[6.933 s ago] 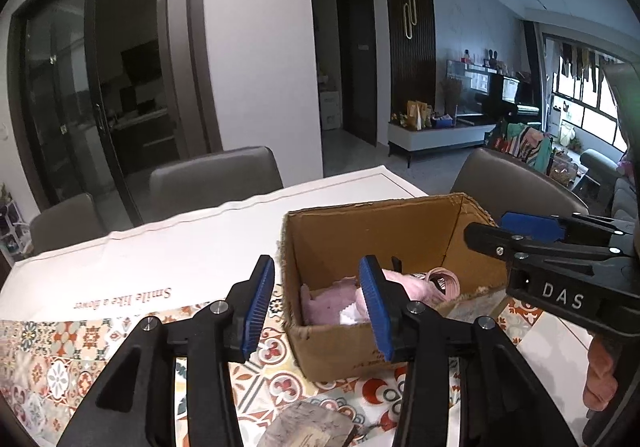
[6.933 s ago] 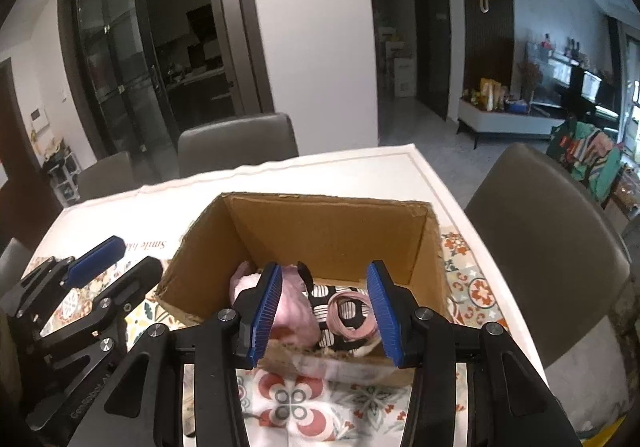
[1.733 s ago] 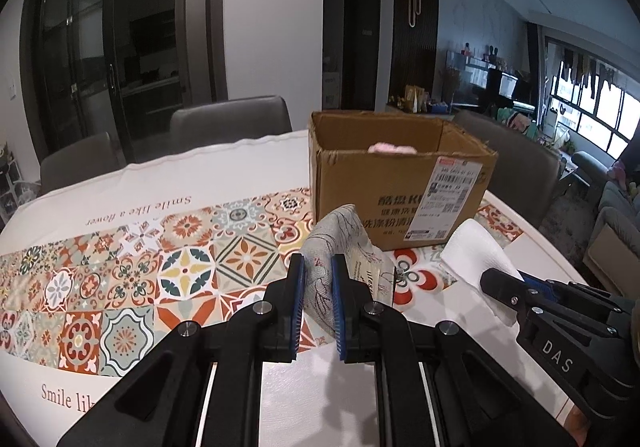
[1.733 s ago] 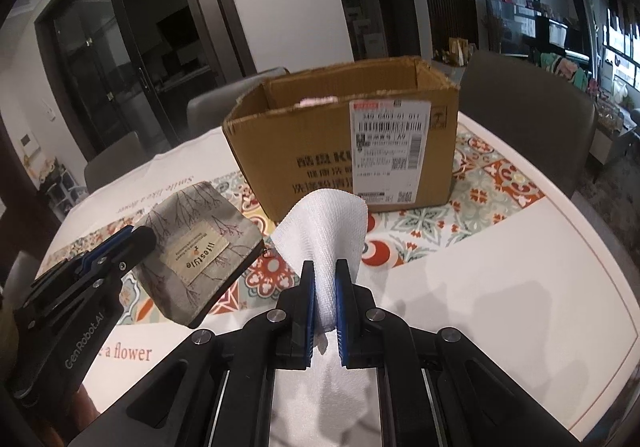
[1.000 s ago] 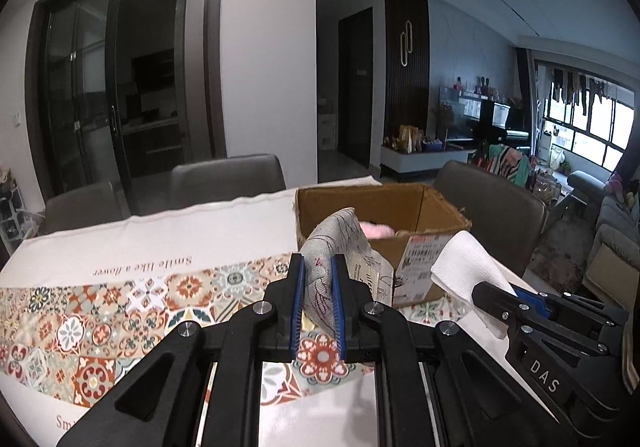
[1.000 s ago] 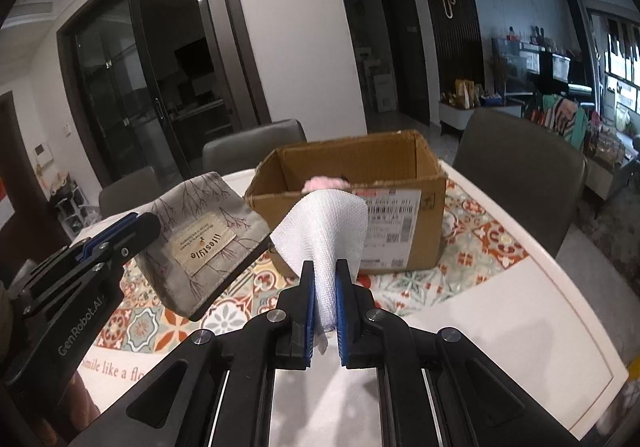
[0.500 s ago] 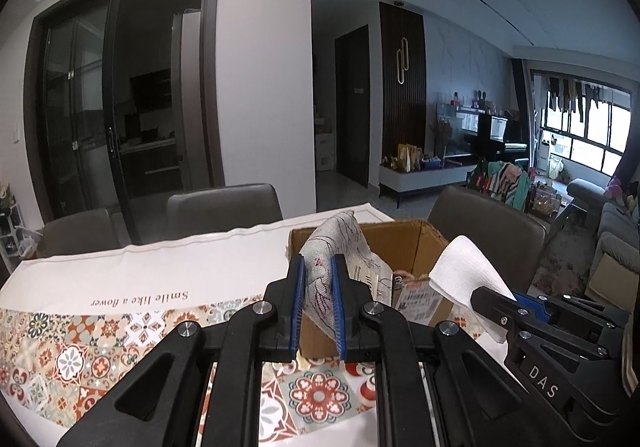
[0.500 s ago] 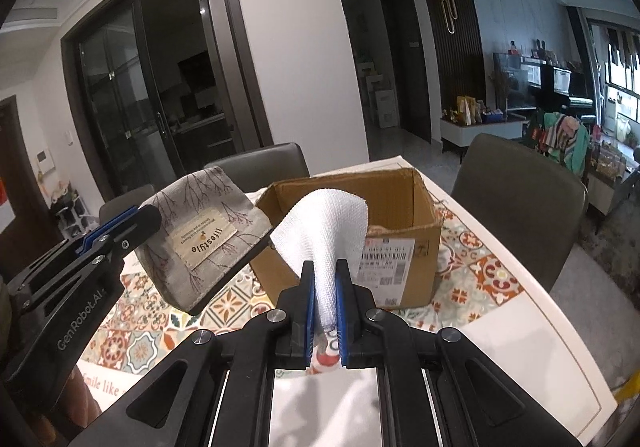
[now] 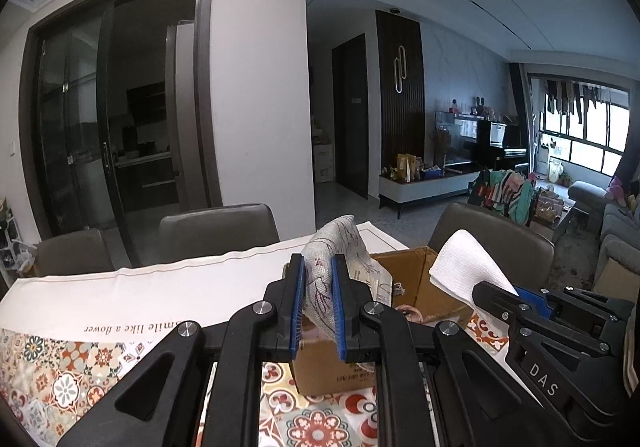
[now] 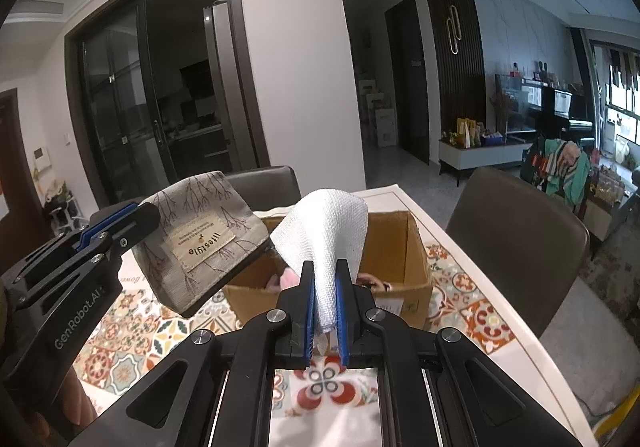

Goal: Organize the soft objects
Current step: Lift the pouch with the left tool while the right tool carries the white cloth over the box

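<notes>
My left gripper point(image 9: 317, 307) is shut on a grey fabric pouch point(image 9: 334, 247) with a branch print and a "lifestyle" label, also in the right wrist view point(image 10: 200, 239). My right gripper point(image 10: 323, 307) is shut on a folded white cloth point(image 10: 328, 231), which also shows in the left wrist view point(image 9: 464, 267). Both are held up in the air just in front of and above the open cardboard box point(image 10: 404, 247), seen too in the left wrist view point(image 9: 416, 275). Pink soft items point(image 10: 288, 280) lie inside the box.
The box stands on a table with a patterned tile runner point(image 10: 472, 299) and a white cloth reading "Smile like a flower" point(image 9: 132, 323). Grey chairs point(image 9: 218, 225) stand behind the table and one at the right point(image 10: 516, 231).
Both grippers have risen and moved toward the box with their items. The box sits lower in view and its open top now shows.
</notes>
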